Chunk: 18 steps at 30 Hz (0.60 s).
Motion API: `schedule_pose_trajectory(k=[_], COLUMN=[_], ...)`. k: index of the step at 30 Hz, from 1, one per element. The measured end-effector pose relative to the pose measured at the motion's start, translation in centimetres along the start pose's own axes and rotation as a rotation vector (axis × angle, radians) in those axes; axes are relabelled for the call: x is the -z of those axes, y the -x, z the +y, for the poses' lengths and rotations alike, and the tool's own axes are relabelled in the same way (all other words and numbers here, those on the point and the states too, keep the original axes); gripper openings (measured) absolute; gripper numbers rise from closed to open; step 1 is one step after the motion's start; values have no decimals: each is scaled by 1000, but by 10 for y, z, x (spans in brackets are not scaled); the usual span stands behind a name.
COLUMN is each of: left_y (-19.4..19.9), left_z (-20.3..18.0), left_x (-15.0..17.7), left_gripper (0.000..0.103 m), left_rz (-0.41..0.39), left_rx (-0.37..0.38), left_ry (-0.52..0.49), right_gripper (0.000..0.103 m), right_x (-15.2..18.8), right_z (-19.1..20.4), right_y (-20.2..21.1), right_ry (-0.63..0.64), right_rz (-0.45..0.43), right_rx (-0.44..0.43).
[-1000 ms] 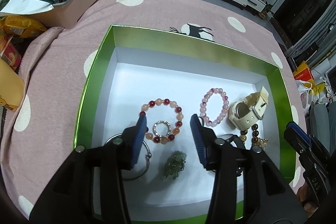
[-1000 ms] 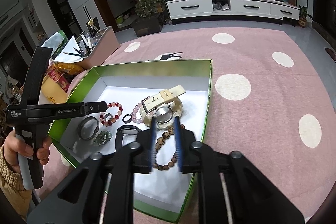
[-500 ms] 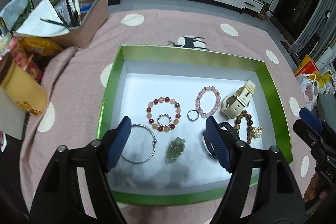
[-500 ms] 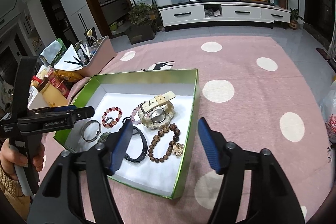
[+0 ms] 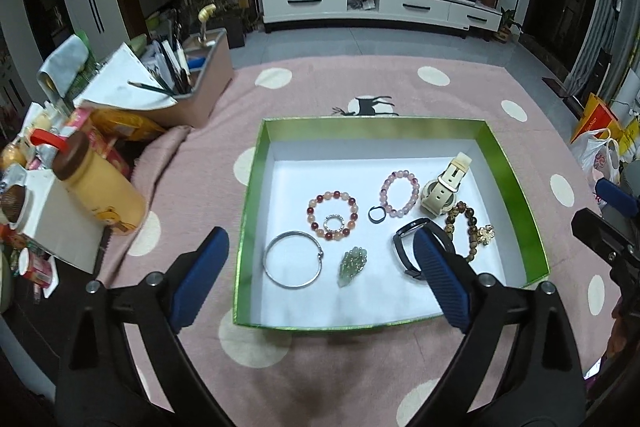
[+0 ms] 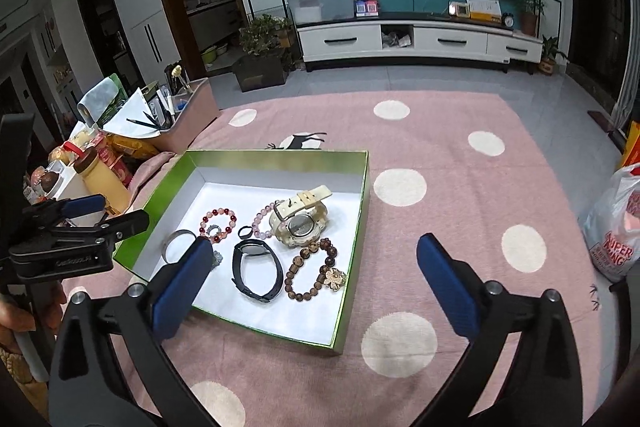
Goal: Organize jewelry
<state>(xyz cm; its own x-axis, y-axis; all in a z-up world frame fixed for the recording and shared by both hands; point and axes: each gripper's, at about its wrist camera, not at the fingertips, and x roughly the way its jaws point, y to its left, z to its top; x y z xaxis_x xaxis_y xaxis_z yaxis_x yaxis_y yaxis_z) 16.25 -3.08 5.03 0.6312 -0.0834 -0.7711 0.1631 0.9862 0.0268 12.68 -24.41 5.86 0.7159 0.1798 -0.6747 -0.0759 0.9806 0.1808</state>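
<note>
Now both claws, left claw (image 5: 320, 277) and right claw (image 6: 312, 287), are hanging spread and empty, having just been opening over the green box (image 5: 256, 171); jewelry looks placed, so next is probably finishing.

Both wrist views look steeply down, near, sharing green box (image 5: 512, 183) (image 6: 362, 211); right view from right.

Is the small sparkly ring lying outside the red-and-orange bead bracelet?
No, the sparkly ring lies inside the loop of the red-and-orange bead bracelet on the box floor.
</note>
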Motion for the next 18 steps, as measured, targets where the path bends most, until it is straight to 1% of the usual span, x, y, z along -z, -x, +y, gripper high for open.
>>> schedule_pose_trajectory(k=[10,18], left_y=[48,83], left_z=[-1,0], left_x=[1,-7], left_gripper=[101,101], left_rz=[-87,-143], left_rx=[-37,-57], left_ry=[-21,-18], right_gripper=[102,102], right_x=[-10,-22], right_z=[17,36], right_y=[30,45], right_ry=[31,83], right_rz=[-36,-34], right_rx=[54,106])
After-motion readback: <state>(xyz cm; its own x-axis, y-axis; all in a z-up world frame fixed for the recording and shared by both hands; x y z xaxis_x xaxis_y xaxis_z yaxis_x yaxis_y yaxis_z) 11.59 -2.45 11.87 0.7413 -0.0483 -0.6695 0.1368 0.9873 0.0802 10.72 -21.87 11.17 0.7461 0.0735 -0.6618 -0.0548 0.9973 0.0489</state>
